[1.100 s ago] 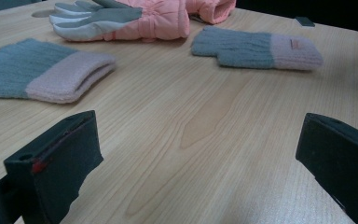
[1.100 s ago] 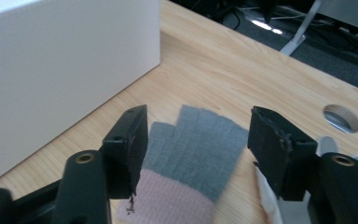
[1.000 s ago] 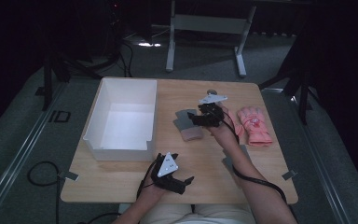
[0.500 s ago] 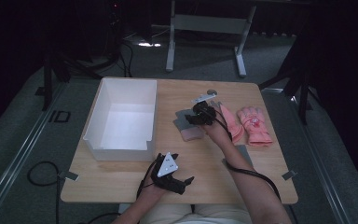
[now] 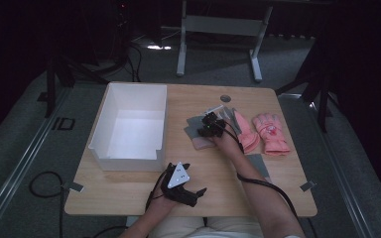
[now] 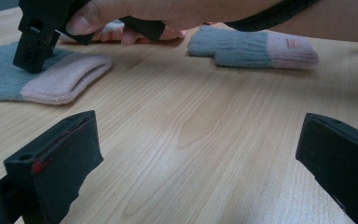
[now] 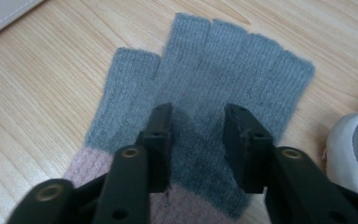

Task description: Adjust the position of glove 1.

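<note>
A grey fingerless glove with a pink cuff (image 7: 233, 60) lies flat on the wooden table (image 5: 218, 173); it is at mid-table (image 5: 196, 135) and at the left of the left gripper view (image 6: 60, 79). My right gripper (image 7: 198, 121) points down on its palm (image 5: 209, 130). Its jaws have just been closing and stand a little apart, with flat grey knit between them, not pinched. Its tip (image 6: 32, 51) touches the glove. My left gripper (image 6: 198, 135) rests wide open near the front edge (image 5: 193, 179), with nothing in it.
A white open box (image 5: 124, 161) stands at the left. Two pink gloves (image 5: 270, 134) lie at the right. A second grey-and-pink glove (image 6: 251, 46) lies beside my right forearm (image 5: 259, 164). A white-edged object (image 7: 354, 144) sits just right of the glove.
My right hand has come down and a little leftward onto the grey glove. The left gripper has stayed where it was.
</note>
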The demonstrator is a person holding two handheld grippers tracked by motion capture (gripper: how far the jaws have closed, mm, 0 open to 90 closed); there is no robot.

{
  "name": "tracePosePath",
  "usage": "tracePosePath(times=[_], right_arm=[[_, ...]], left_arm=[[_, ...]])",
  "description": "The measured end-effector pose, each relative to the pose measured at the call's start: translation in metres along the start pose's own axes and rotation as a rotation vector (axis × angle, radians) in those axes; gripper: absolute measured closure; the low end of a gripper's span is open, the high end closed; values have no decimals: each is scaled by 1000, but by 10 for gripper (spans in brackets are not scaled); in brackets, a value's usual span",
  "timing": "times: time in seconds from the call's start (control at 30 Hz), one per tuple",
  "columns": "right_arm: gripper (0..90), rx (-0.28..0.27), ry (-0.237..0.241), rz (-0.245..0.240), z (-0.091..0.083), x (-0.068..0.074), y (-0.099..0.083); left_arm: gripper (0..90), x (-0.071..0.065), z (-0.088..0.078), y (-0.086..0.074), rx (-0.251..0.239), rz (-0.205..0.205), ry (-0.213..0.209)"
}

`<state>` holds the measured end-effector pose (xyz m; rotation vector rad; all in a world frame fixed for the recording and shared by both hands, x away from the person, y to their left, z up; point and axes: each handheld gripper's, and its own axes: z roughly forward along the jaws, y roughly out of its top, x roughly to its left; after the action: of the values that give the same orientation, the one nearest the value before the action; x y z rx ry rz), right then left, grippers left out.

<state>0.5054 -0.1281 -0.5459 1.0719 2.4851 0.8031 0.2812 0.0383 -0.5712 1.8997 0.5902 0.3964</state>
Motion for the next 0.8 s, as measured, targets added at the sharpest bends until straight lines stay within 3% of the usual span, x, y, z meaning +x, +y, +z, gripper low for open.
tracePosePath(times=[0.27,0.4,0.43,0.6,0.8], right_arm=[[808,32,-36,30,2,7,6],[849,19,-54,110,-9,13,9],[849,19,-54,110,-9,13,9],[851,-51,-53,179,-55,24,6],[853,-165,-80,218,-121,42,-6]], left_arm=[[0,-1,0,0,-2,2,14],[0,-1,-1,0,-4,-4,15],[0,-1,-1,0,-4,-4,15],[0,-1,-1,0,-5,5,24],[0,-2,-1,0,-5,2,27]])
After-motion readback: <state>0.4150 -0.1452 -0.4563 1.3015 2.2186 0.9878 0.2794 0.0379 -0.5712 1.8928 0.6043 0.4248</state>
